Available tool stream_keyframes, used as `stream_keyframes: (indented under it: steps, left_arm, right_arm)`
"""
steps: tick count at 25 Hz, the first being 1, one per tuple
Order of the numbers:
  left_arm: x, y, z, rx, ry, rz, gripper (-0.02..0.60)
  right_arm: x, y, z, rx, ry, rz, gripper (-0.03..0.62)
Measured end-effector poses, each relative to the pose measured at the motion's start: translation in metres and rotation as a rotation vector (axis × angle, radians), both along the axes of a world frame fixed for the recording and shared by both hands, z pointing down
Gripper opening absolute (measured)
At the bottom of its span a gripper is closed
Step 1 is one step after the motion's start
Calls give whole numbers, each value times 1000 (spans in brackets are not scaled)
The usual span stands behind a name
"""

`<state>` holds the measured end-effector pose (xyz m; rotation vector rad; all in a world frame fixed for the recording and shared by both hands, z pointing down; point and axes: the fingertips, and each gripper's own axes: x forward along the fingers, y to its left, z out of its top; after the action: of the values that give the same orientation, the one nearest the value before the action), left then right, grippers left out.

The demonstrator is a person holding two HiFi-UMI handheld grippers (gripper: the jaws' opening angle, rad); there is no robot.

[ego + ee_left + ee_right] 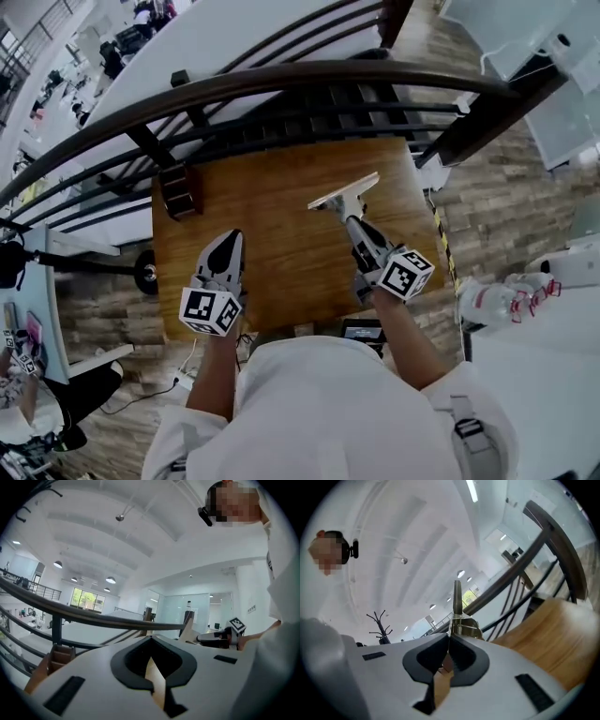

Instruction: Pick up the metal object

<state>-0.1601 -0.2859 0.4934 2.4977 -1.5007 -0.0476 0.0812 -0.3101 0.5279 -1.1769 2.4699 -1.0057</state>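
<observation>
The right gripper (349,217) is sitting right of centre in the head view, and its jaws are pinching the metal object (343,190) tight. It is a flat, pale blade with a clip and a small spring at its base. The blade is lying slanted across the upper middle of the wooden table (272,244), just beyond the jaw tips. Whether it is clearing the tabletop, I cannot tell.

Switching to the right gripper view, the right gripper (450,637) is clamping the base of the metal object (457,599). The blade is standing straight up from the jaws at the centre of the frame, with the spring showing right at the pinch.

Down at the lower left of the head view, the left gripper (228,236) is hovering over the near part of the table. Its jaws are pressed together on nothing. The left gripper view is showing the left gripper (151,639) with its tips meeting in a point.

A small dark wooden rack (178,192) is sitting at the table's upper-left corner, well apart from both grippers. A dark curved railing (281,80) is sweeping across the top of the frame.
</observation>
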Motion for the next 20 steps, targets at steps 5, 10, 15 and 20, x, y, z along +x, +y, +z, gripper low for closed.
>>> stream_keyframes:
  steps: [5, 10, 15, 20]
  left_arm:
    - [-6, -6, -45, 72, -36, -42, 11]
    - [-11, -13, -78, 110, -66, -112, 11]
    - [-17, -21, -102, 127, -85, -164, 11]
    - [-11, -26, -112, 136, -72, -147, 11]
  right_arm:
    - [8, -5, -70, 241, 110, 46, 28]
    - [30, -8, -122, 435, 254, 132, 28]
    - [47, -16, -152, 522, 400, 202, 28]
    - [60, -23, -159, 543, 484, 252, 28]
